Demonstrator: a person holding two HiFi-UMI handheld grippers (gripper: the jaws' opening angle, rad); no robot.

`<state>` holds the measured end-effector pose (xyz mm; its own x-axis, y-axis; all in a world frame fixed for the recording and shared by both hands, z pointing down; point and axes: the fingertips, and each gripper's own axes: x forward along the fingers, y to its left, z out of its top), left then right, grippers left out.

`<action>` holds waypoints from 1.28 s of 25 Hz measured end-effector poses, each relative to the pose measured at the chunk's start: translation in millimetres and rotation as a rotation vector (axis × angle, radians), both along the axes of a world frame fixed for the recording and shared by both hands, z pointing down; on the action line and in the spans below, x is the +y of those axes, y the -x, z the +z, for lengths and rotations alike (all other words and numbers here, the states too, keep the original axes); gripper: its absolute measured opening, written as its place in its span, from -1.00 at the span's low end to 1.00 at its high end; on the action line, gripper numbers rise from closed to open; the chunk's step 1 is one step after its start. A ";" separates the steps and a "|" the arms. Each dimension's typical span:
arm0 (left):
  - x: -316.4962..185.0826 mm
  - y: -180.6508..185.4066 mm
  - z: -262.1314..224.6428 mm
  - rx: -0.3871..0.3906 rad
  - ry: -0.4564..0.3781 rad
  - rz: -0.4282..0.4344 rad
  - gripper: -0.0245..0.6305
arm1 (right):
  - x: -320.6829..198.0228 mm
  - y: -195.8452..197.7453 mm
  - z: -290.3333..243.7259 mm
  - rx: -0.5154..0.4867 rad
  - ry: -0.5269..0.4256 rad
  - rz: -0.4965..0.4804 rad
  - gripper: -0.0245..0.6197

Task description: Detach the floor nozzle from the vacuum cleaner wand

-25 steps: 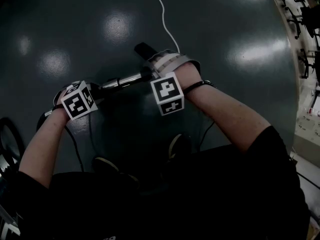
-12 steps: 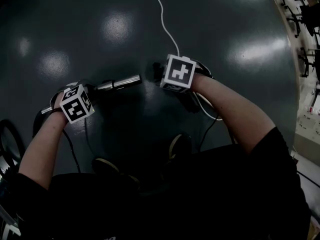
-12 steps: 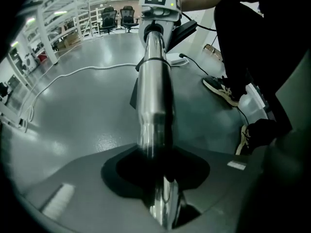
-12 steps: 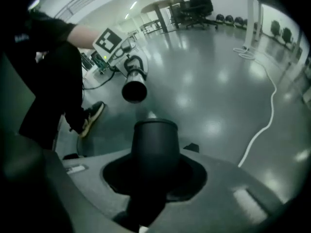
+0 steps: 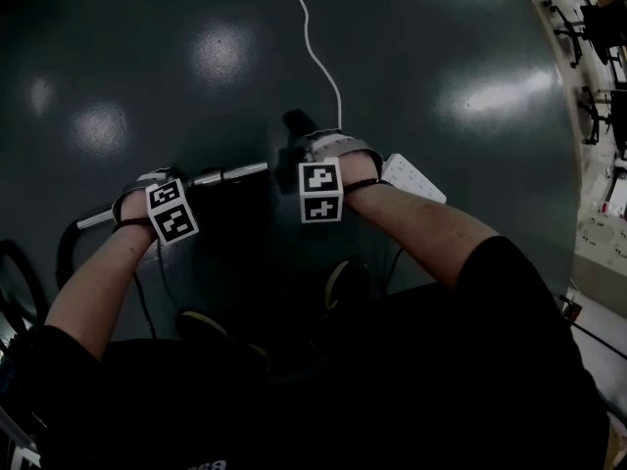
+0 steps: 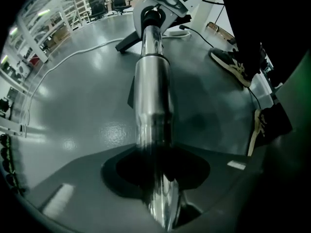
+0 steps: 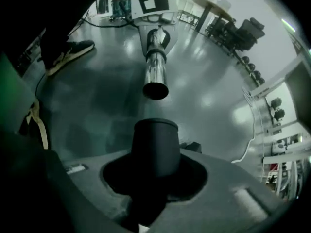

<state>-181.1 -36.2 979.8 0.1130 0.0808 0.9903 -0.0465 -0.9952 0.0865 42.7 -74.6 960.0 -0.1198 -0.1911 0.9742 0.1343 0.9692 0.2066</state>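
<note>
My left gripper (image 5: 162, 196) (image 6: 158, 178) points down and is shut on the chrome vacuum wand (image 5: 230, 172) (image 6: 153, 81), which runs level across the floor. My right gripper (image 5: 310, 160) (image 7: 155, 178) is shut on the black neck of the floor nozzle (image 5: 294, 125) (image 7: 155, 144). In the right gripper view the wand's open chrome end (image 7: 155, 89) faces the nozzle neck with a gap between them, so the two parts are apart. The nozzle's head is mostly hidden behind my right hand.
A white cord (image 5: 315, 42) runs up the dark glossy floor (image 5: 441, 57). A white power strip (image 5: 413, 177) lies right of my right wrist. The person's shoes (image 5: 343, 282) are just below the hands. A black hose (image 5: 67, 248) loops at the left; shelving lines the right edge.
The wand's end, against the nozzle a second ago, now stands clear of it. Both hands have sunk toward the floor, and the right gripper has rolled.
</note>
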 end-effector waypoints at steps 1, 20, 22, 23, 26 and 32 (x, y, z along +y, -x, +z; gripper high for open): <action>3.7 0.1 4.4 -0.007 0.002 0.007 -0.49 | 3.2 -2.3 4.5 0.018 -0.019 -0.028 -0.60; 8.4 -1.2 15.1 0.034 0.081 -0.072 -0.36 | 55.5 36.9 36.3 -0.017 0.213 0.066 -0.23; 4.9 -0.5 4.3 0.075 0.085 -0.105 -0.39 | 57.9 44.6 28.5 -0.074 0.269 0.094 -0.21; 1.9 -1.4 -2.0 0.103 0.082 -0.129 -0.38 | 59.6 47.3 22.6 -0.103 0.297 0.103 -0.20; -14.8 -1.1 -23.4 0.201 0.055 -0.242 -0.46 | 57.6 56.2 3.4 -0.187 0.364 0.148 -0.17; -40.5 10.3 -92.1 0.450 -0.003 -0.617 -0.50 | 23.2 74.5 -41.1 -0.342 0.365 0.374 -0.15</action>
